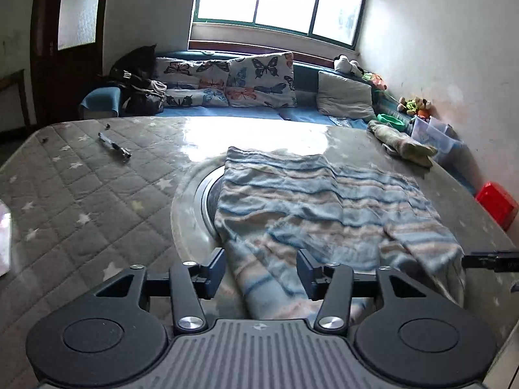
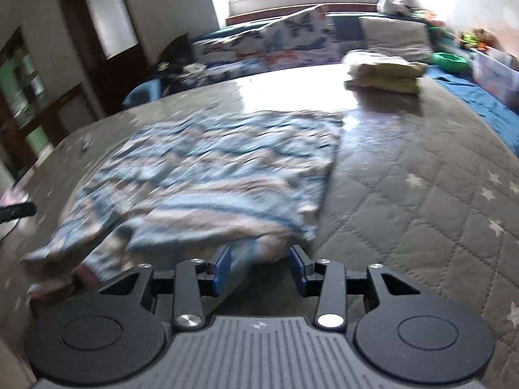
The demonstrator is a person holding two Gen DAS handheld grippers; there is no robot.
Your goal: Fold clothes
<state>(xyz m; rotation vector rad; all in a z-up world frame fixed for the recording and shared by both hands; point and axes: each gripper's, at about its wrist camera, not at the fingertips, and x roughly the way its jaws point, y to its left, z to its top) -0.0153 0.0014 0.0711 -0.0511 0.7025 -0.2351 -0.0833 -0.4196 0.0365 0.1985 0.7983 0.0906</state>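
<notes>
Striped blue-pink garment (image 1: 311, 207) rumpled, partly folded on quilted mat (image 1: 81, 194) | left claw (image 1: 261, 270) released | right claw (image 2: 261, 269) released

Left hand-held gripper (image 1: 261, 270) and right hand-held gripper (image 2: 261, 267) point downward (jaws parted, gripping nothing).

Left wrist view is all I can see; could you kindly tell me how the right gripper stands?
Observer: The right gripper is open, and the garment's near edge lies between its fingers, not pinched.
Operator: Thank you. Is there anything at that near edge that I am missing?
Observer: Yes, what looks like a maroon cuff shows at the garment's near left corner.
</notes>
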